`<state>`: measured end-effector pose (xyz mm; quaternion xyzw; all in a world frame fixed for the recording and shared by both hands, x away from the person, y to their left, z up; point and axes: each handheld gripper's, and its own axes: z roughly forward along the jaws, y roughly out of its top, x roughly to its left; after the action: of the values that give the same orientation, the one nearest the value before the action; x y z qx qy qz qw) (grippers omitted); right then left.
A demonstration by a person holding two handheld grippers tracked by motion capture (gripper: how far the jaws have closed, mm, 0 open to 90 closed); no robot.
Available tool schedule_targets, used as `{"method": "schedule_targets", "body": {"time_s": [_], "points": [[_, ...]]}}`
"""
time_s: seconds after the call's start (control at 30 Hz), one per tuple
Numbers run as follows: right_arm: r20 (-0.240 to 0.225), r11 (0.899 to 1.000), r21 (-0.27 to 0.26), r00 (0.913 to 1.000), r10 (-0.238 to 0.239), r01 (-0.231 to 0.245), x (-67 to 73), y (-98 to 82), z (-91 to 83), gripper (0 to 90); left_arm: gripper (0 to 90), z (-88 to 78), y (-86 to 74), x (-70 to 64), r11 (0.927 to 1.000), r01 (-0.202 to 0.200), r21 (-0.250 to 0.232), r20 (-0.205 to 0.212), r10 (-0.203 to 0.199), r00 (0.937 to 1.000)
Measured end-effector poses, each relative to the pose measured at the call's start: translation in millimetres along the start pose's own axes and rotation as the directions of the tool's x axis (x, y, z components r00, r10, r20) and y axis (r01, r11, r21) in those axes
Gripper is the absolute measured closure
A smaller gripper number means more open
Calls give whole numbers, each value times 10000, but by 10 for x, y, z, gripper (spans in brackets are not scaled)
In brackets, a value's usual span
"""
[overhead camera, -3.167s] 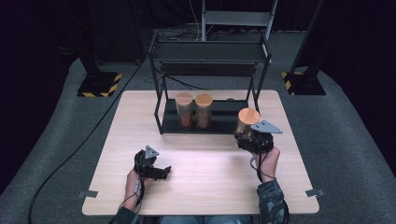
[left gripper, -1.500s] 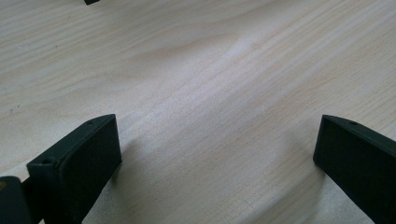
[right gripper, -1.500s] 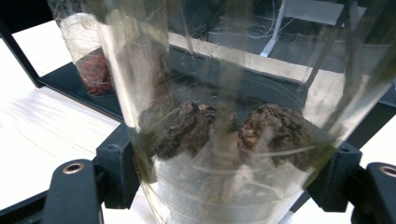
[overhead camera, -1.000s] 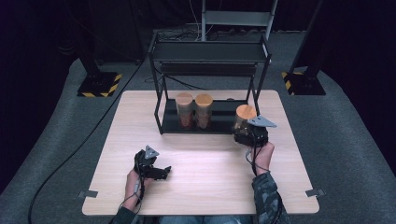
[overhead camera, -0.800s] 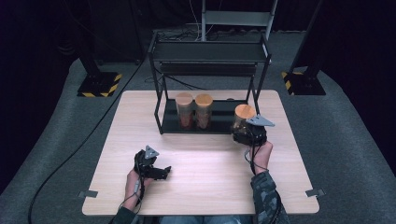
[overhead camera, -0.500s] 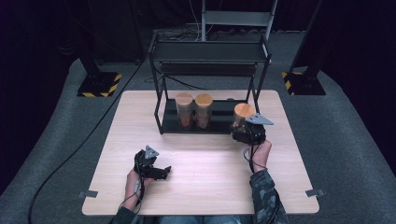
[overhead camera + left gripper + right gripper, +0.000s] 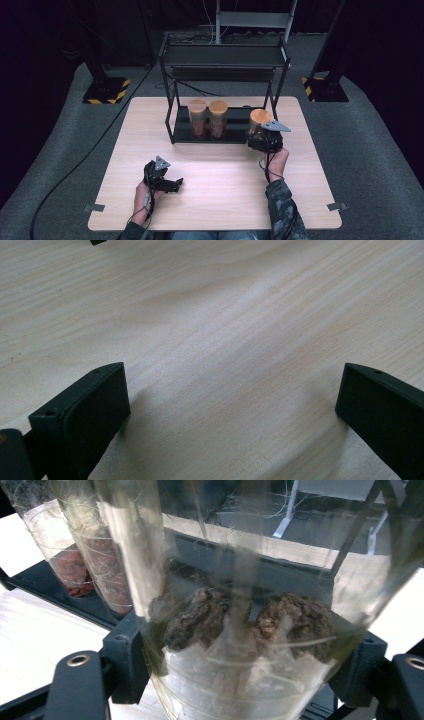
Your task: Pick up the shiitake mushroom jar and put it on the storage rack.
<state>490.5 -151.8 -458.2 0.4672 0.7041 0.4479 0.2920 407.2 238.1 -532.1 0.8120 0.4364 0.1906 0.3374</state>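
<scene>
The right gripper is clamped on a clear jar with a wooden lid, its jaws pressed against the lower part of the wall on both sides, as the right gripper view shows. In the high view the jar is held upright at the right end of the black rack, just by the rack's front right post, toward the far right part of the surface; whether its base rests on the rack's bottom shelf or hangs just above it I cannot tell. Two more jars with like lids stand side by side on that bottom shelf, to the left of the held one and apart from it. The held jar looks like glass or hard plastic: stiff, smooth and slippery, so it likely wants a firm, level squeeze rather than a hard one, and a knock against the metal post could crack it if it is glass. It holds only a few dark, wrinkled lumps at the bottom, so it is probably light and bottom-heavy. The low grip on the round wall seems the sound place, since the lid may merely sit on top. The left gripper lies near the front left part of the surface with its jaws wide apart and nothing between them.
</scene>
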Motion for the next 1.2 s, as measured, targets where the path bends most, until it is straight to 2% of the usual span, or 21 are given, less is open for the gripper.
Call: {"method": "schedule_targets", "body": {"time_s": [0.8, 1.2], "points": [[349, 9999, -116, 9994, 60, -56, 7, 59, 153, 248, 1, 0, 0, 1, 10000, -3, 3, 0, 3, 10000], [416, 9998, -155, 9990, -151, 157, 59, 118, 229, 248, 1, 0, 0, 0, 10000, -2, 2, 0, 2, 10000]]}}
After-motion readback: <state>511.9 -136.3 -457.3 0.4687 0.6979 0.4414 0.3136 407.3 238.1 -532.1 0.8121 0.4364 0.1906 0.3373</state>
